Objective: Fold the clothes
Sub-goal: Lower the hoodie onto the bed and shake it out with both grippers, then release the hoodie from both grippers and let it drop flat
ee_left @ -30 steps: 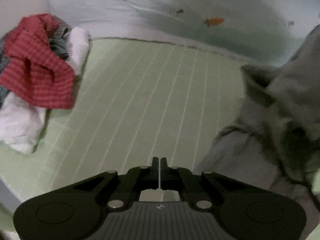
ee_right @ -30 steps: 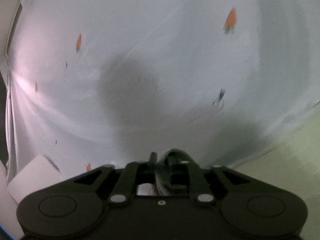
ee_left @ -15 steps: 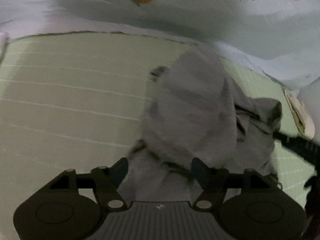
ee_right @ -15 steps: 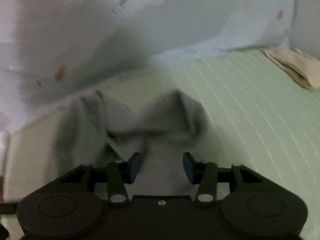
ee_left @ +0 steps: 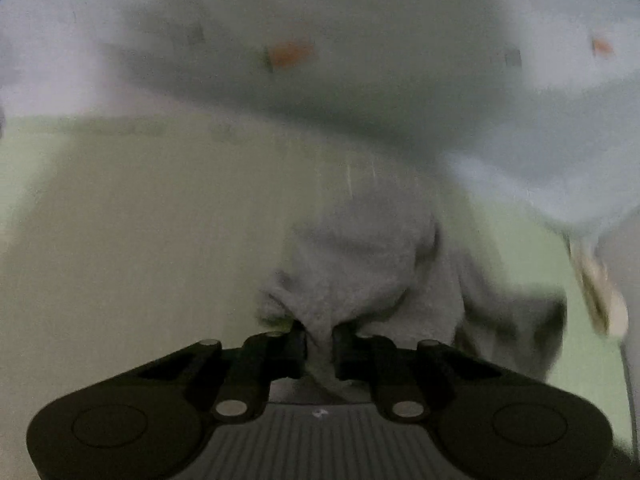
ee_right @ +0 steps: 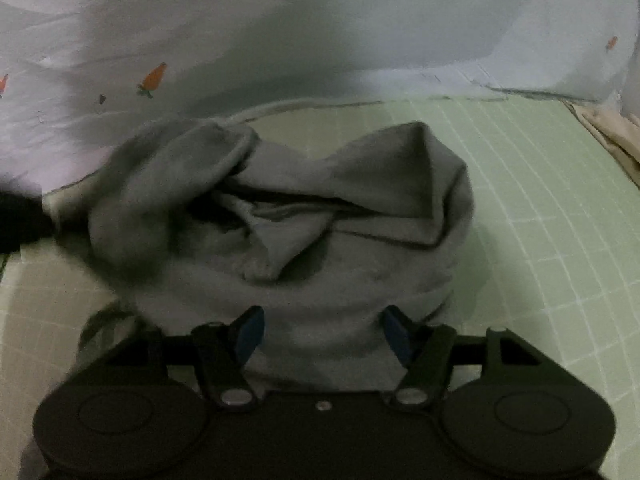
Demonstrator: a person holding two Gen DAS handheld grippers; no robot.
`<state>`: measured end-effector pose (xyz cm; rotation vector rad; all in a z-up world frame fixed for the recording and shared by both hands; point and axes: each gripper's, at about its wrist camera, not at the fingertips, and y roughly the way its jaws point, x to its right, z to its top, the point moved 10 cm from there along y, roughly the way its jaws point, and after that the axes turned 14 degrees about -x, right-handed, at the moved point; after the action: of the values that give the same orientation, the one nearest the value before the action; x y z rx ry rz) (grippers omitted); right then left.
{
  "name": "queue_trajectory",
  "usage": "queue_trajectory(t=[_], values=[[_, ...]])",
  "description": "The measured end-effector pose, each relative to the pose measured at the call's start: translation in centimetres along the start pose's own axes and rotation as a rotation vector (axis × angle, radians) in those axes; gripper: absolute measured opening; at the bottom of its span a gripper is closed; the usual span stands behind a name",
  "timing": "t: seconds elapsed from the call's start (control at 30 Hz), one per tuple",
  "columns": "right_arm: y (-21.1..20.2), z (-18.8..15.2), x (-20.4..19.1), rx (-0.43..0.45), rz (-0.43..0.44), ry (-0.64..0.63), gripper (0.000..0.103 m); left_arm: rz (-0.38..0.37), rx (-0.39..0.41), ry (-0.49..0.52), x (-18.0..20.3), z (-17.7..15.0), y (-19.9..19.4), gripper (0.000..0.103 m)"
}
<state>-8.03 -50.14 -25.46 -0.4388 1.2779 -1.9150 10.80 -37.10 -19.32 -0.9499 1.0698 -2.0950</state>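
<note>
A grey garment [ee_right: 304, 216] lies bunched in a heap on the pale green mat [ee_right: 552, 208]. In the right wrist view my right gripper [ee_right: 324, 334] stands open, its blue-padded fingers [ee_right: 250, 334] spread on either side of the heap's near edge, the cloth between them. In the blurred left wrist view my left gripper [ee_left: 320, 350] is shut on a fold of the same grey garment [ee_left: 360, 264], which rises from between the narrow jaws. The far side of the heap is hidden by its own folds.
A light bedsheet with small carrot prints [ee_right: 152, 78] hangs behind the mat. A beige cloth [ee_right: 612, 136] lies at the mat's far right edge. A dark shape [ee_right: 20, 216] shows at the left edge of the right wrist view.
My right gripper let go of the grey garment and opened wide. My left gripper swung from the bare mat to the garment, opened, then shut on a fold of it.
</note>
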Motion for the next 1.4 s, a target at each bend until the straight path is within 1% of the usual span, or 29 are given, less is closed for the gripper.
queue_trajectory(t=[0.1,0.13,0.23,0.33,0.37,0.43,0.5,0.53,0.57,0.6,0.63,0.7,0.73,0.77,0.8,0.87,0.93,0.97,1.0,1.03,1.1,1.13,1.17,1.23,1.27,1.33,1.37,1.4], values=[[-0.1,1.1,-1.0,0.03,0.025,-0.019,0.067,0.008,0.087,-0.011,-0.9,3.8,-1.5,0.013],[-0.1,1.5,-1.4,0.04,0.032,-0.027,0.067,0.013,0.096,-0.015,-1.1,4.4,-1.7,0.013],[0.3,2.8,-3.5,0.063,0.055,-0.088,0.067,0.016,0.096,-0.032,-1.3,4.7,-1.7,0.013],[0.8,3.5,-6.2,0.077,0.073,-0.208,0.074,-0.003,0.087,-0.048,-1.2,4.4,-1.6,0.013],[1.0,3.5,-7.0,0.081,0.058,-0.258,0.076,-0.012,0.084,-0.052,-1.1,4.3,-1.7,0.013],[1.9,3.7,-8.5,0.093,-0.004,-0.362,0.076,-0.029,0.079,-0.06,-0.9,4.1,-1.8,0.013],[3.3,4.2,-9.6,0.102,-0.086,-0.454,0.074,-0.047,0.074,-0.067,-0.7,3.9,-1.9,0.014],[3.8,4.7,-9.9,0.11,-0.125,-0.476,0.058,-0.052,0.07,-0.069,-0.6,3.9,-1.9,0.015],[3.9,5.5,-9.5,0.116,-0.127,-0.449,0.025,-0.059,0.064,-0.072,-0.6,3.7,-1.9,0.016],[4.0,6.3,-9.1,0.122,-0.129,-0.421,0.014,-0.067,0.06,-0.074,-0.6,3.7,-1.9,0.021],[3.6,7.5,-8.2,0.14,-0.1,-0.346,0.013,-0.075,0.056,-0.075,-0.5,3.6,-1.8,0.023],[1.1,10.2,-4.8,0.235,-0.114,-0.184,0.013,-0.09,0.054,-0.063,-0.2,3.0,-2.0,0.032],[-0.2,11.5,-3.0,0.282,-0.121,-0.103,0.013,-0.093,0.053,-0.055,0.1,2.6,-2.1,0.035],[-1.6,12.6,-0.7,0.331,-0.142,-0.021,0.013,-0.096,0.052,-0.047,0.4,2.1,-2.1,0.04],[-2.8,13.5,2.3,0.37,-0.17,0.079,0.013,-0.087,0.04,-0.042,0.6,1.5,-1.9,0.042],[-4.2,14.0,8.7,0.402,-0.258,0.276,0.013,-0.065,0.001,-0.035,1.0,0.1,-0.9,0.045],[-4.0,12.8,14.8,0.342,-0.36,0.447,0.013,-0.042,-0.048,-0.029,1.5,-1.6,0.6,0.053],[-3.1,11.7,17.0,0.273,-0.391,0.493,0.014,-0.027,-0.071,-0.017,1.8,-2.3,1.3,0.06],[-2.3,10.5,18.2,0.213,-0.397,0.515,0.015,-0.01,-0.093,0.006,2.1,-3.0,2.1,0.066],[-1.5,9.2,19.4,0.153,-0.402,0.536,0.02,0.015,-0.111,0.036,2.3,-3.6,2.9,0.066],[-0.8,7.1,19.6,0.11,-0.41,0.515,0.03,0.094,-0.131,0.096,2.6,-4.4,4.3,0.067],[-0.5,6.2,19.1,0.095,-0.413,0.496,0.04,0.124,-0.134,0.115,2.6,-4.7,4.8,0.067],[-0.4,5.5,18.9,0.082,-0.395,0.493,0.045,0.133,-0.136,0.128,2.8,-4.8,5.3,0.067],[-0.3,3.9,18.5,0.055,-0.358,0.489,0.046,0.127,-0.144,0.136,3.1,-4.9,6.0,0.066],[0.1,3.5,18.1,0.039,-0.34,0.491,0.046,0.125,-0.149,0.137,3.3,-4.9,6.3,0.065],[0.8,3.6,17.7,0.027,-0.328,0.475,0.046,0.15,-0.167,0.142,3.3,-4.8,7.1,0.044],[0.6,3.7,17.5,0.029,-0.329,0.463,0.046,0.169,-0.182,0.147,3.3,-4.7,7.6,0.019],[0.5,3.9,17.3,0.035,-0.329,0.453,0.046,0.187,-0.19,0.152,3.2,-4.7,7.8,0.005]])
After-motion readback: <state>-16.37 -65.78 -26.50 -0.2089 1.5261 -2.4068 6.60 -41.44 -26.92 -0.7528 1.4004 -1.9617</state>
